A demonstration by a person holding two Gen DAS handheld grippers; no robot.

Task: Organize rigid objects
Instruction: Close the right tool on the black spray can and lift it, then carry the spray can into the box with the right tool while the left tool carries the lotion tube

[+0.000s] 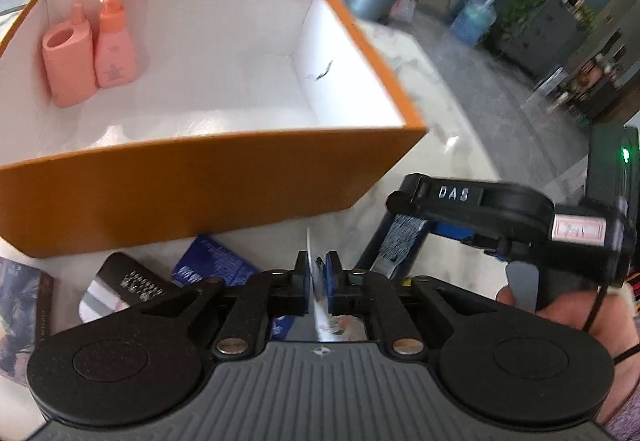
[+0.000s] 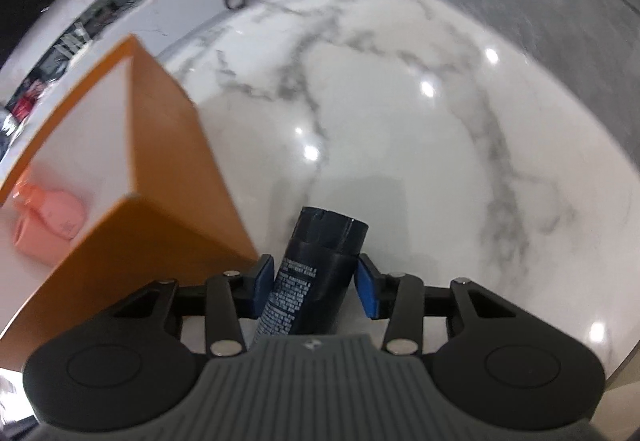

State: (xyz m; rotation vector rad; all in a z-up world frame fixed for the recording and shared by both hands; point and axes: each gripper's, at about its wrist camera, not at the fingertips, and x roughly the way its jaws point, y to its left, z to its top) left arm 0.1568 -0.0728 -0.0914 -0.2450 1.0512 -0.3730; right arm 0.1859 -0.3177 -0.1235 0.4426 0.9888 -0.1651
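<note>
- The left gripper [image 1: 318,283] was pinched nearly together on a thin white card [image 1: 316,277], held edge-on between its blue pads.
- The right gripper [image 2: 316,291] sat around a dark blue bottle [image 2: 316,273]; its left pad touched the bottle, while the right pad showed a small gap.
- Just beyond, the orange box [image 1: 180,177] stood on the marble desk [image 2: 400,121], white inside.
- In its far left corner stood two pink bottles [image 1: 92,49], side by side and upright.
- Near the box's front wall lay a blue packet [image 1: 208,261] and a dark box [image 1: 124,285] on the desk.
</note>
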